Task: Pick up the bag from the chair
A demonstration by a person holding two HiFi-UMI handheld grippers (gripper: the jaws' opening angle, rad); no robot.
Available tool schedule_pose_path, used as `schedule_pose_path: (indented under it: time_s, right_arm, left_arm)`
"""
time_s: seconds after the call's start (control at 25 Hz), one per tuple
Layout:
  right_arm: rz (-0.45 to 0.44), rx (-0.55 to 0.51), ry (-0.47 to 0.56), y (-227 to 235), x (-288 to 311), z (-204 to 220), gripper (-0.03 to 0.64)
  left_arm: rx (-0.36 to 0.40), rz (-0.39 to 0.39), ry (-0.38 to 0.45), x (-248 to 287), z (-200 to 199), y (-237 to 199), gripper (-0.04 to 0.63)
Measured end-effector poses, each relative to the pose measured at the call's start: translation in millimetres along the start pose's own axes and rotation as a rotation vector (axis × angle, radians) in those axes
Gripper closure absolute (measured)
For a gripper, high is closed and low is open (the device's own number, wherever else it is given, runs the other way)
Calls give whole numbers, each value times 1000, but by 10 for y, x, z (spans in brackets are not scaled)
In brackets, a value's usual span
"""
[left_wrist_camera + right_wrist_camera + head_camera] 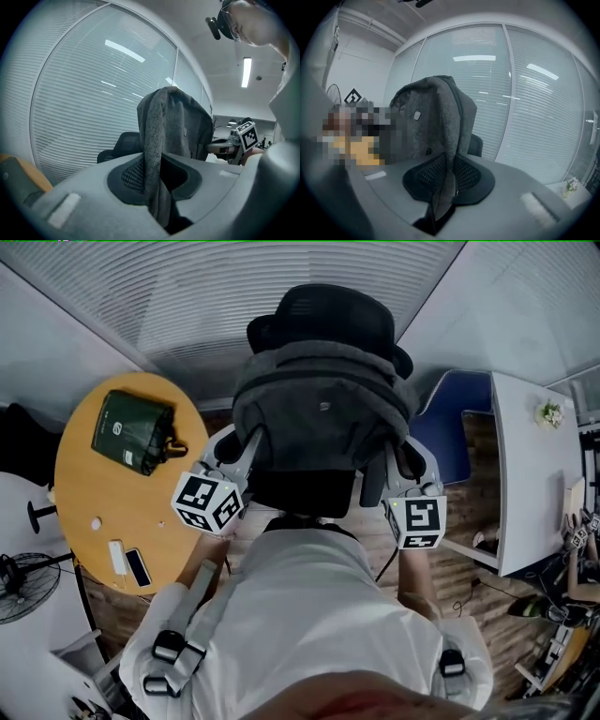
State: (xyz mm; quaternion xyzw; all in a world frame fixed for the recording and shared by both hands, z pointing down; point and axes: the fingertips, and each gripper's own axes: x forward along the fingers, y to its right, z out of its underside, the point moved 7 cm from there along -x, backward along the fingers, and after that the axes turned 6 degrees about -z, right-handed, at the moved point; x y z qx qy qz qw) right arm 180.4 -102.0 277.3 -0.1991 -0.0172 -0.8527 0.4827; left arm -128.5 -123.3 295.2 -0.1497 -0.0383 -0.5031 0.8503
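A grey backpack [321,407] hangs in front of me, over a black office chair [328,320]. My left gripper [242,456] is shut on the bag's left shoulder strap [153,159], which runs up between the jaws to the bag's body [180,122]. My right gripper [398,470] is shut on the right shoulder strap [449,164], and the bag [426,117] rises behind it. Part of the chair [474,145] shows behind the bag in the right gripper view. The bag hides the chair's seat.
A round yellow table [89,484] at the left carries a dark green bag [133,430], a phone [137,566] and a white item. A white desk [530,474] and a blue chair [453,423] stand at the right. A fan [21,582] stands at the far left. Window blinds run behind.
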Motion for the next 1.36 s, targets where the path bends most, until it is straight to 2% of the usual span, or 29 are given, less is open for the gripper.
schedule_pose_path:
  time_s: [0.44,1.36]
  right_arm:
    - [21,0,24,-3,-128,-95,569]
    - [34,17,8,-8,-160,-5,569]
  left_arm:
    - [-12,8,34,-89,-64,81,528]
    - [-35,22,21,-44,23,119,528]
